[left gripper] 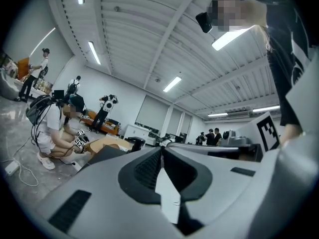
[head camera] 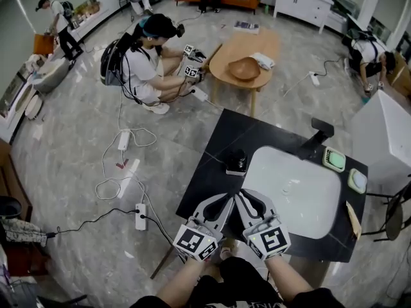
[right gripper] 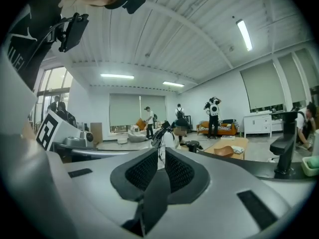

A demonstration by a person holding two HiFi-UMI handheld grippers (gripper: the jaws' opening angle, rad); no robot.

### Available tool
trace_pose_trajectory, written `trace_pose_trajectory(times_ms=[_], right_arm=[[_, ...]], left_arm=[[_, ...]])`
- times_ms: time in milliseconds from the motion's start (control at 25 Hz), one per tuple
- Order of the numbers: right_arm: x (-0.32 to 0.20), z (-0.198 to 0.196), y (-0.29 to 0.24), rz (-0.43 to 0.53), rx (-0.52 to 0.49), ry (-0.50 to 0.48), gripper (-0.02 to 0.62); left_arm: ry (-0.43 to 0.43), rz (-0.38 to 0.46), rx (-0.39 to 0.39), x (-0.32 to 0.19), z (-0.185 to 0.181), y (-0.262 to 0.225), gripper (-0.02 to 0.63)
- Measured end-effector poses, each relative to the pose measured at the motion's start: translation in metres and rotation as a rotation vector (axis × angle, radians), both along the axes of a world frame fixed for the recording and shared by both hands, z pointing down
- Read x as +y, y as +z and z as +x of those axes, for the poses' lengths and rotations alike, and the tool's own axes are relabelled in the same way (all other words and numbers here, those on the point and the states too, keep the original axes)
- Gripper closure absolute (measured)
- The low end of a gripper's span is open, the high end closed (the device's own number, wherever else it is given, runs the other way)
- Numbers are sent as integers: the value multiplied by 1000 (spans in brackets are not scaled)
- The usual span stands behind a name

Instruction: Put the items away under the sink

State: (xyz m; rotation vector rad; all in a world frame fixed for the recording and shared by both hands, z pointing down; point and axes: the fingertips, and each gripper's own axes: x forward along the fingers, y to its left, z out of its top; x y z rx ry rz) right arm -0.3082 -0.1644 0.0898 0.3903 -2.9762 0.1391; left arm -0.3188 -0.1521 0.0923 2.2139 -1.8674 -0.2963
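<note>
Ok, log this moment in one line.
left gripper: shut, empty | right gripper: shut, empty | position: side by side at counter, beside sink

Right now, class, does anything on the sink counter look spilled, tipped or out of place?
Nothing stands out. The black round item, the green dish, the pale dish and the wooden piece all sit on the dark counter beside the white basin; no spill shows.
</note>
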Motion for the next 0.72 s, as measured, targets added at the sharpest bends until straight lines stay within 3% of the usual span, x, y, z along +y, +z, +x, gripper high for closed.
trace_pose_trajectory(times_ms=[280, 400, 720], right_arm=[[-55, -21, 34, -18, 82, 22, 546], [-76, -30, 44, -31, 108, 30, 465], [-98, -55, 53, -32, 115, -14, 449]], left_arm=[[-38, -89, -12, -43, -19, 35, 595], [-58, -119, -3, -54, -28, 47, 595], [-85, -170, 12, -68, -40, 66, 595]])
